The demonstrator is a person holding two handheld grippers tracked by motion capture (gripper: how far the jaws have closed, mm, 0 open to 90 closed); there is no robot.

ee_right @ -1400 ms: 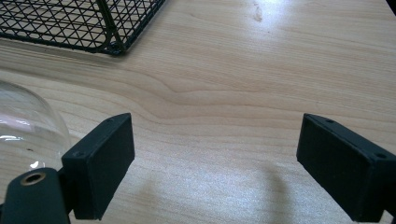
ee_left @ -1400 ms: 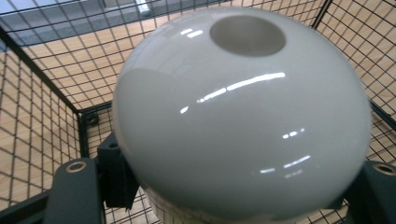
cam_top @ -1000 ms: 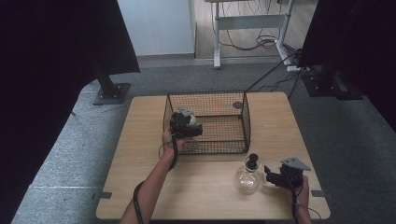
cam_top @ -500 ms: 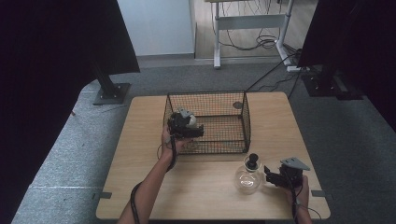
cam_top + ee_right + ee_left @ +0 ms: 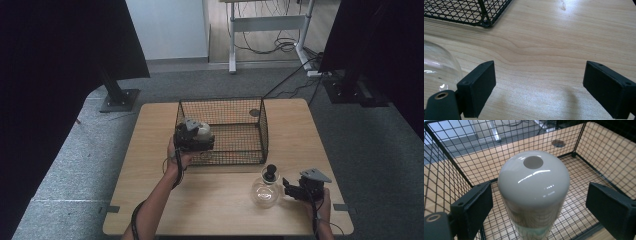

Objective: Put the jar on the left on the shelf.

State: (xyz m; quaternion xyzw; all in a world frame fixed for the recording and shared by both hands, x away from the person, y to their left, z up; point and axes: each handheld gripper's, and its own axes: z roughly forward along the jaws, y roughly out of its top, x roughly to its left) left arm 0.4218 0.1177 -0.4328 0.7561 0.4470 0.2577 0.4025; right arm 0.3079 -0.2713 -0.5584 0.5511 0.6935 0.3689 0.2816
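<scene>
Three cameras, one table
The high view overlooks the table (image 5: pixel 225 200); both gripper views sit close, sharing the wire basket (image 5: pixel 220 131).

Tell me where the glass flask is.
In the high view the flask stands on the table near its front right, just outside the wire basket and beside the right gripper.

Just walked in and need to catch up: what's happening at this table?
A person works with a handheld gripper in each hand. The left gripper is over the black wire basket, its jaws wide on either side of a pale round-topped bottle and clear of it. The right gripper rests open on the wooden table, beside a clear glass flask with a black stopper.
</scene>
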